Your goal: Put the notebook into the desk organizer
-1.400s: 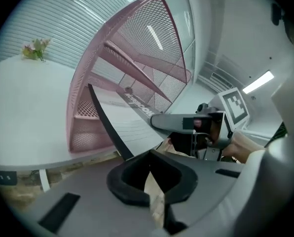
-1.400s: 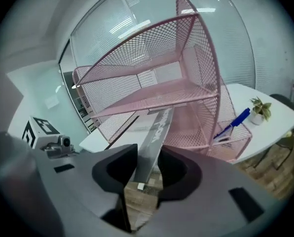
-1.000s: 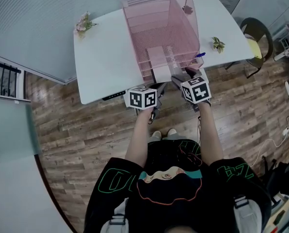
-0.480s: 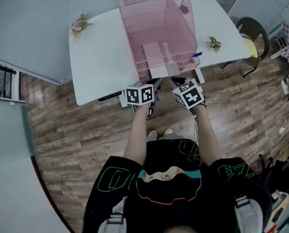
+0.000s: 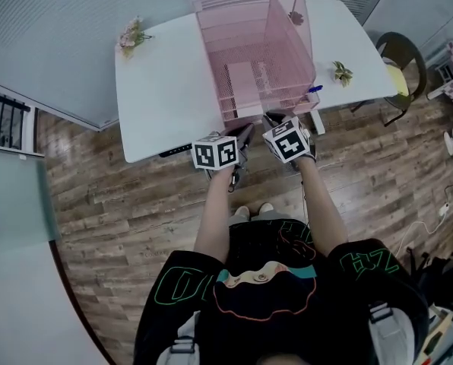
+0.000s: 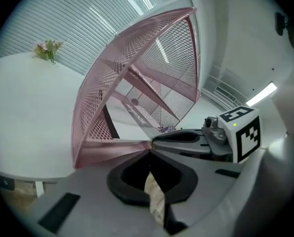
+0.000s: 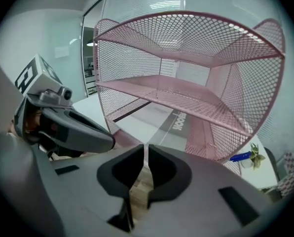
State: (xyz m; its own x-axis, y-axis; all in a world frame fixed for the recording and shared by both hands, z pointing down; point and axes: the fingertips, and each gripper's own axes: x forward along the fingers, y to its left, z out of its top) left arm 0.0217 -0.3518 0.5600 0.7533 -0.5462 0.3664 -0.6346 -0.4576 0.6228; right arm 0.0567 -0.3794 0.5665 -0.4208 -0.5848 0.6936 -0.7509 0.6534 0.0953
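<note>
Pink wire is what the desk organizer (image 5: 287, 36) is made of. It stands on the white table (image 5: 158, 90), right in front of both sets of jaws. The notebook (image 7: 162, 115) lies flat on the bottom shelf, just past the tips of the right gripper (image 7: 146, 149). Its jaws are nearly together, with a thin gap and nothing in it. The left gripper (image 6: 149, 151) is close beside it. Its jaws are pressed tight and hold nothing.
</note>
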